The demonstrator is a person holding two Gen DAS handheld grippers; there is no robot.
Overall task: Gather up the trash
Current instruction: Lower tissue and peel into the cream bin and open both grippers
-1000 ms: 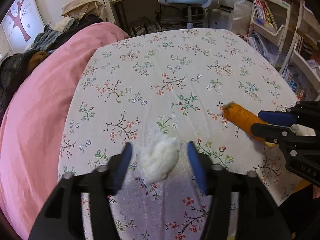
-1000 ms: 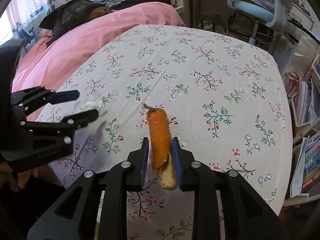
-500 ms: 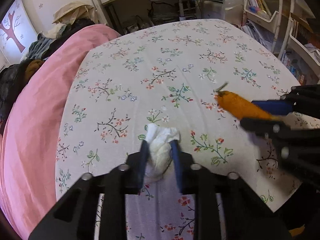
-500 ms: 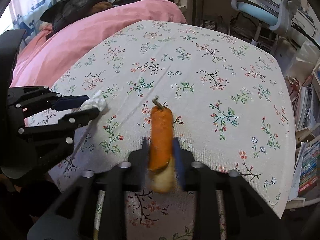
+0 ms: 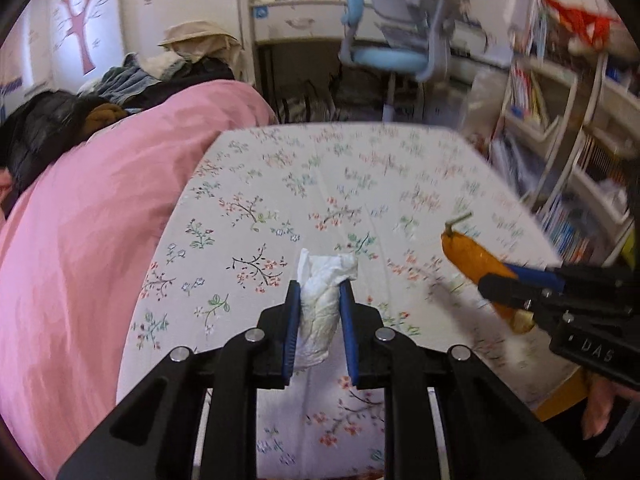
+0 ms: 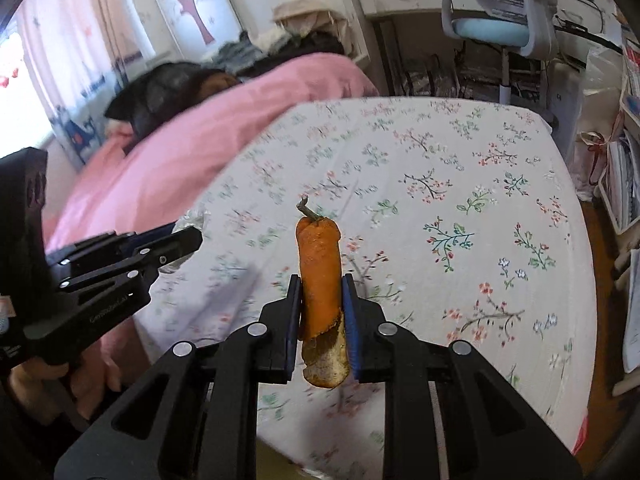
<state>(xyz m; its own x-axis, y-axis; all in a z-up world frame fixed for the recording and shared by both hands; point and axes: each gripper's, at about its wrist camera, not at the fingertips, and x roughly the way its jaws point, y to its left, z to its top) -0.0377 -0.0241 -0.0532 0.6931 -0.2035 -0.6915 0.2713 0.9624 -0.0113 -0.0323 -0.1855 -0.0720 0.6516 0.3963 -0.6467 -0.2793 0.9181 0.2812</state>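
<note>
A crumpled white tissue [image 5: 320, 304] is pinched between the blue pads of my left gripper [image 5: 319, 292], lifted off the floral tablecloth [image 5: 340, 184]. My right gripper [image 6: 322, 296] is shut on an orange peel [image 6: 320, 276] with a short stem on top, also raised above the cloth. In the left wrist view the orange peel [image 5: 476, 264] shows at the right in the right gripper [image 5: 516, 280]. In the right wrist view the left gripper [image 6: 176, 240] sits at the left, with a bit of the tissue [image 6: 194, 218] showing behind its fingers.
A pink blanket [image 5: 100, 240] with piled clothes [image 5: 80, 108] runs along the table's left side. A blue desk chair [image 5: 392, 56] and a desk stand behind the table. Bookshelves [image 5: 560, 152] line the right. A hand [image 6: 92, 372] grips the left tool.
Both grippers closed, the left on the tissue and the right on the peel. Both then rose off the cloth and tilted up, so more of the room shows.
</note>
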